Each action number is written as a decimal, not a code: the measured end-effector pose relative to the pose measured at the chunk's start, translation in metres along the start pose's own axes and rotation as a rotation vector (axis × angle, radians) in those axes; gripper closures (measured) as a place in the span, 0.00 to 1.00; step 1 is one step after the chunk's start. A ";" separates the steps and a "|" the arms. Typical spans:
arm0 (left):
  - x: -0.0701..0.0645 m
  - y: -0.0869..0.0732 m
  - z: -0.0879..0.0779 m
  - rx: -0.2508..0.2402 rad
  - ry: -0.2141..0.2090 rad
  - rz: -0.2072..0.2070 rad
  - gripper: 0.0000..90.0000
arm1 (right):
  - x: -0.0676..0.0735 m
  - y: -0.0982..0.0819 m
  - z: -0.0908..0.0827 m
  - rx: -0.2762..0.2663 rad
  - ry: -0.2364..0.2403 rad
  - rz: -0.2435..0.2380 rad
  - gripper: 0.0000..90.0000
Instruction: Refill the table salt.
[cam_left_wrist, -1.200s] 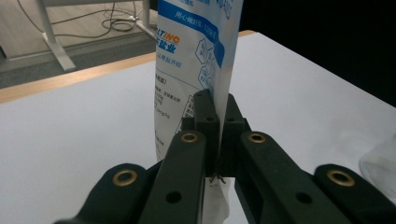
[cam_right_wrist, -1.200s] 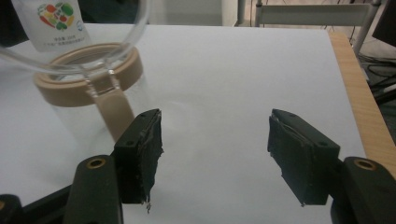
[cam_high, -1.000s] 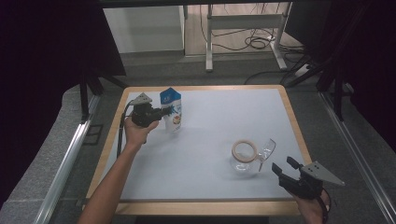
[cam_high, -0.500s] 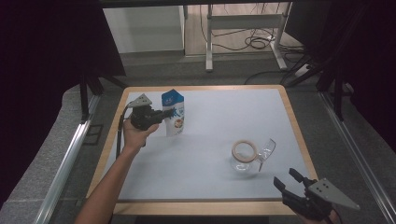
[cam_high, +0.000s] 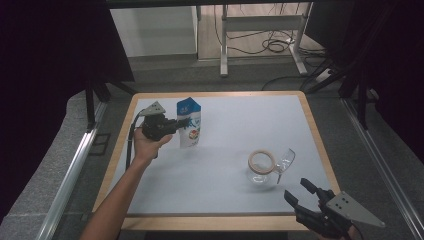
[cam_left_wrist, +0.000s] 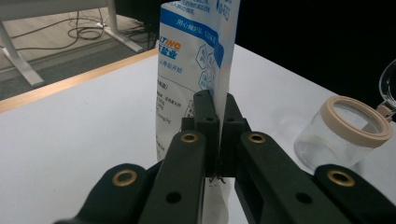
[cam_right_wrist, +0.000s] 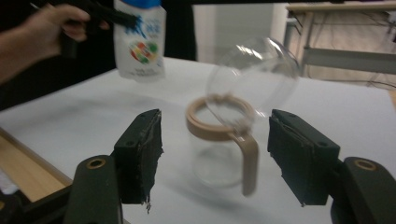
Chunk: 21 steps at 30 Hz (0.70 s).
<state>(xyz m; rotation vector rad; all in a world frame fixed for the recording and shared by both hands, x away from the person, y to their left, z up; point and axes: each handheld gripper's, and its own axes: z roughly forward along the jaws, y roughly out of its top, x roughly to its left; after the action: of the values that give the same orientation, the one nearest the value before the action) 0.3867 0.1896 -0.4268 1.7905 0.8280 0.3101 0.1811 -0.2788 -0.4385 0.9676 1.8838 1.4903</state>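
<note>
Blue and white, the bag (cam_high: 189, 123) stands upright near the back left of the white table (cam_high: 225, 150). The left gripper (cam_high: 176, 123) pinches one edge of the bag, and its jaws are squeezed tight on the thin side. In the left gripper view the two black jaws meet on the bag's edge (cam_left_wrist: 219, 70), and the bag goes up past the top of the picture.

A clear glass jar (cam_high: 261, 168) sits toward the right front of the table, well apart from the bag. It has a tan ring around its mouth. Its round clear lid (cam_high: 286, 161) is flipped open and tilts up beside the ring.

The right gripper (cam_high: 298, 190) is near the front right edge of the table, close to the jar but not touching it. Its jaws are wide apart with nothing held. In the right gripper view the jar (cam_right_wrist: 219, 149) shows between the two black jaws, farther off.
</note>
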 end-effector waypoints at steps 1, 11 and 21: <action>0.000 0.000 0.000 0.000 0.000 -0.002 1.00 | 0.002 0.003 0.000 -0.008 0.013 0.002 0.40; -0.005 0.004 -0.004 0.009 -0.006 0.014 1.00 | 0.024 0.027 0.023 -0.018 0.092 -0.048 0.40; -0.012 0.007 -0.007 0.000 -0.031 0.020 1.00 | 0.045 0.037 0.064 0.017 0.111 -0.090 0.39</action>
<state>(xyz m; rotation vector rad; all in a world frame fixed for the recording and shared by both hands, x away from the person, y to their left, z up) 0.3771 0.1855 -0.4158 1.8001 0.7878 0.2948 0.2118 -0.2010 -0.4171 0.8118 1.9932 1.5045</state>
